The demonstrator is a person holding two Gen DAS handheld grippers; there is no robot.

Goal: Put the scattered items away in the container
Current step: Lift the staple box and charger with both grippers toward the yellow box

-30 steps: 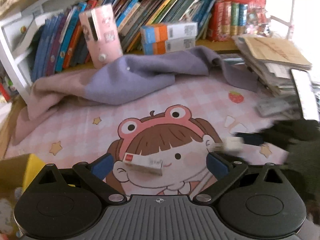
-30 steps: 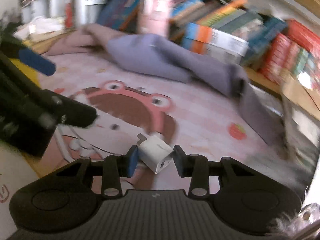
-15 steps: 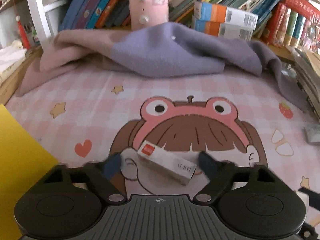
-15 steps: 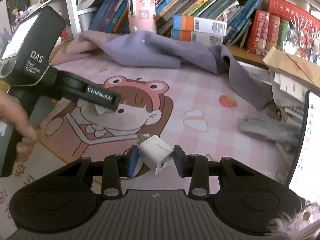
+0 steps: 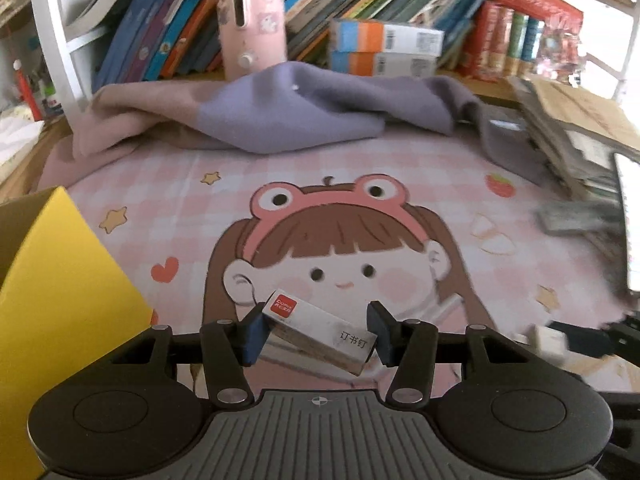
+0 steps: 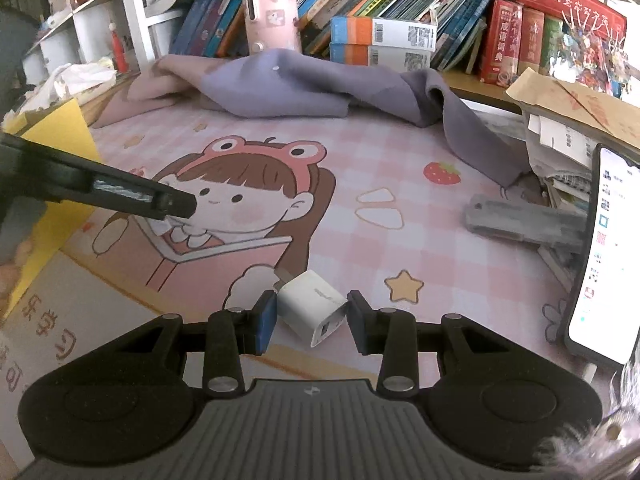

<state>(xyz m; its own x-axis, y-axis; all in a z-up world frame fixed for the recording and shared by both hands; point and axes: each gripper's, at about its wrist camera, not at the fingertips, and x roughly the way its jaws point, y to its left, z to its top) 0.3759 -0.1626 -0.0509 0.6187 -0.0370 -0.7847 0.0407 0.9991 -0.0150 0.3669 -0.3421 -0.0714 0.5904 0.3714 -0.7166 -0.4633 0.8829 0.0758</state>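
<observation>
Gripping a staple box (image 5: 320, 330), left claw (image 5: 316, 332) faces yellow container (image 5: 60, 280).

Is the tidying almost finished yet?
Not yet. Nothing can be seen inside the yellow box. In hand: the left gripper holds the staples box, and the right gripper holds the white charger. Both must go in. A grey object lies on the mat.

Glossy cardboard staple box (image 5: 320, 330), smooth white plastic charger (image 6: 312, 312), soft matt cloth (image 5: 280, 116).
</observation>
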